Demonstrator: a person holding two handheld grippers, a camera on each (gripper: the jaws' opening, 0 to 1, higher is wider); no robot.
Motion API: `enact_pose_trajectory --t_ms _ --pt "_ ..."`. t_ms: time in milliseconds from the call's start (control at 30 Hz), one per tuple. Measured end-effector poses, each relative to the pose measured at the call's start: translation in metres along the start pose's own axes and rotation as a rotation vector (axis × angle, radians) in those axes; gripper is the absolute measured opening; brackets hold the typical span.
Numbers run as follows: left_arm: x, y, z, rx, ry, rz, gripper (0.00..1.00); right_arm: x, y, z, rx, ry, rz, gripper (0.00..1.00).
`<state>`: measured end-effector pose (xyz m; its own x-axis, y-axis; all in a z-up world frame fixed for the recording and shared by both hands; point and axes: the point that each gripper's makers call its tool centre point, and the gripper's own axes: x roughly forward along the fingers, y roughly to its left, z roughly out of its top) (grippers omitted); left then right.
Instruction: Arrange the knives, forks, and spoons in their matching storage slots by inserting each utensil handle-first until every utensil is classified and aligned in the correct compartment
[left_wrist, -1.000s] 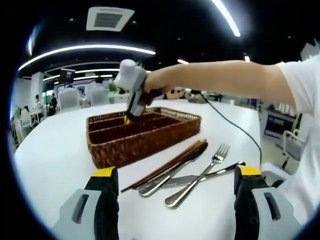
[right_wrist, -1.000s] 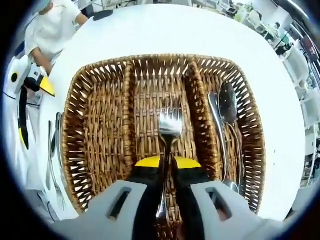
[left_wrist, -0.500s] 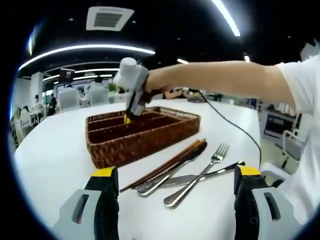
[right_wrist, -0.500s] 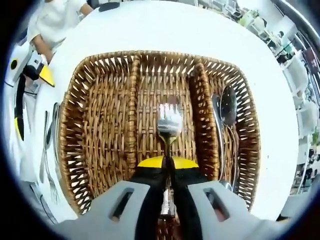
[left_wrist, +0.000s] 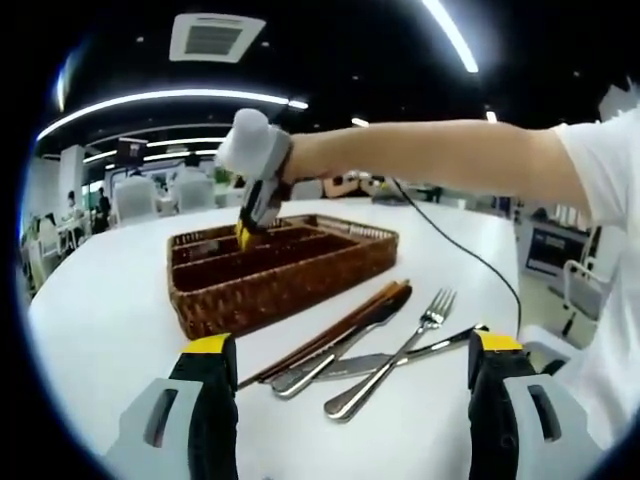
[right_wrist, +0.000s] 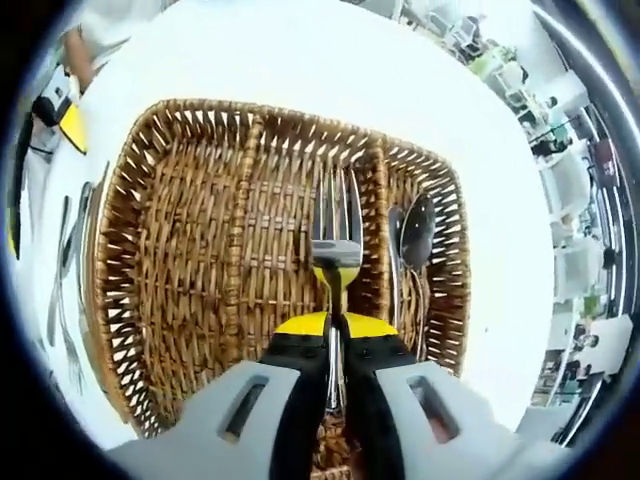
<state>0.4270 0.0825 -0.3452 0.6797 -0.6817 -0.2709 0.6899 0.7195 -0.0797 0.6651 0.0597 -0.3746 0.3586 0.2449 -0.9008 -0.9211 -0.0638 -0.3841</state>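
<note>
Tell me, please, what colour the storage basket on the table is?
Brown woven wicker basket, best seen in the right gripper view.

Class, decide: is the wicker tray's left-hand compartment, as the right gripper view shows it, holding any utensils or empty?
Empty. The wicker tray shows bare weave in that compartment, while spoons lie in the right one.

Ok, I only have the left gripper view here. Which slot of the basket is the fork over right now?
Observer: The fork in the right gripper hangs over the middle slot of the wicker basket, tines pointing away from the gripper.
Operator: Anything already in the basket?
Observer: Two spoons lie in the slot to the right of the fork in the right gripper view.
Operator: And the third slot?
Observer: It looks empty; I see bare wicker.
</note>
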Motion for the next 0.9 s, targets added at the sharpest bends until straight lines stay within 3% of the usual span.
enact_pose_trajectory --t_ms 300,400,500,600,767,900 --pt "0.000 0.000 0.000 0.001 0.001 0.000 0.97 0.009 0.005 -0.001 -0.006 0.016 0.015 0.04" --pt "0.000 0.000 -0.001 -0.001 0.002 0.000 0.97 0.011 -0.003 0.000 -0.044 0.015 -0.030 0.05" --pt "0.000 -0.001 -0.002 -0.002 0.003 0.000 0.97 0.009 0.001 -0.003 -0.051 0.028 -0.026 0.06" --pt "0.000 0.000 -0.002 -0.005 0.002 0.001 0.97 0.008 0.002 -0.006 -0.110 0.053 -0.054 0.06" --pt "0.000 -0.001 -0.002 -0.006 0.001 -0.002 0.97 0.009 0.007 -0.007 -0.290 0.106 -0.112 0.06" --pt "0.000 -0.001 -0.003 -0.007 0.002 0.001 0.96 0.008 0.008 -0.008 -0.310 0.126 -0.122 0.04"
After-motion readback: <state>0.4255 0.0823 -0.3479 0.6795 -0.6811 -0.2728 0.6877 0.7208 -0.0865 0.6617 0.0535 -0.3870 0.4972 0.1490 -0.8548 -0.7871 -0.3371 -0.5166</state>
